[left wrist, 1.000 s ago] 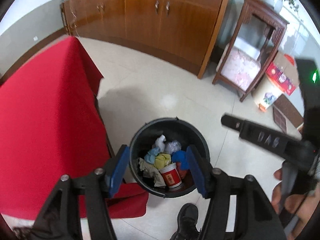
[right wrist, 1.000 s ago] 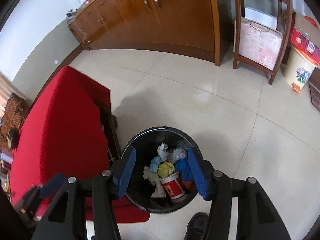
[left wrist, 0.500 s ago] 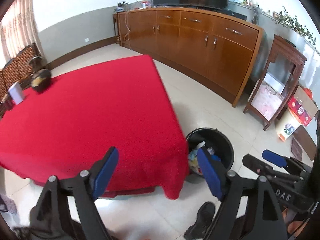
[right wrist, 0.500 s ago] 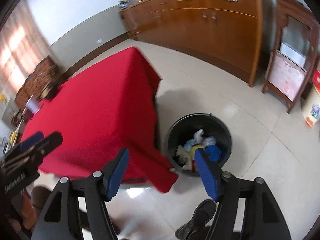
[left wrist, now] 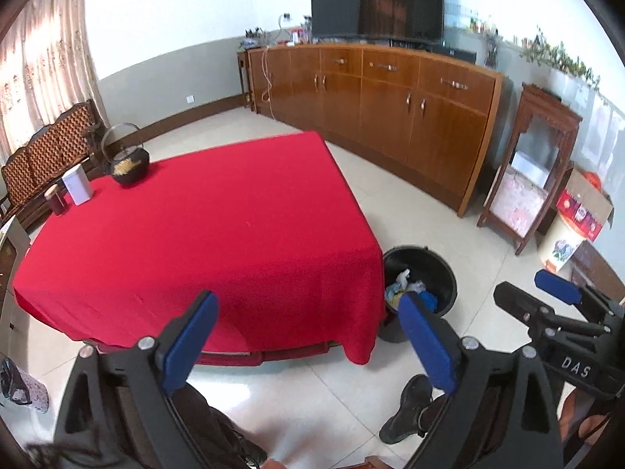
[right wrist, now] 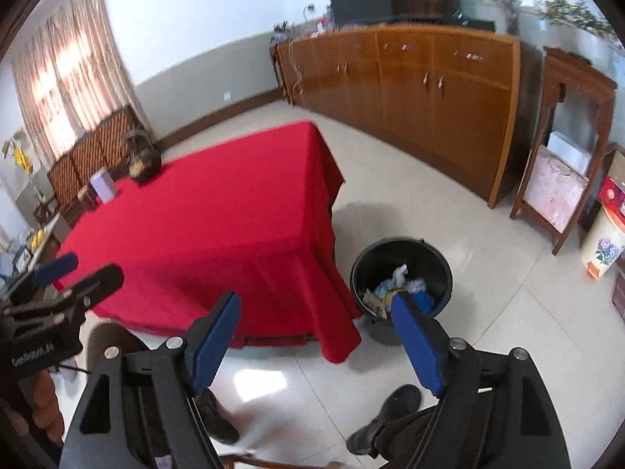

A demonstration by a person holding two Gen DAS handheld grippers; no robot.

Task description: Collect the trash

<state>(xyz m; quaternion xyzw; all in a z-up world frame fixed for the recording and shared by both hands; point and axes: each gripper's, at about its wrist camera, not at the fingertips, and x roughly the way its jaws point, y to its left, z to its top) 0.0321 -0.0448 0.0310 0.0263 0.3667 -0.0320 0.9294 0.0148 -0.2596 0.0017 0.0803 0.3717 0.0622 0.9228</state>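
Round black plastic bin [right wrist: 402, 269] on the pale glossy tiled floor [right wrist: 468, 234], just beside the corner of the red cloth-covered table [left wrist: 203, 226]; inside, a heap of crumpled trash [right wrist: 394, 289]: white plastic wrap, pale blue and yellow scraps, something deep blue. Seemingly near the end of the task: trash in the bin, no loose litter visible on the smooth red cloth. Left on the far edge only a dark round iron kettle with hoop handle [left wrist: 127, 160], a white rectangular tin [left wrist: 78, 184] and a small dark jar [left wrist: 56, 201], apparently not rubbish. Left gripper [left wrist: 308, 342] with blue-padded jaws wide apart, holding nothing. Right gripper [right wrist: 316, 342] likewise spread and bare. Behind, a long glossy wooden sideboard [left wrist: 375, 105].
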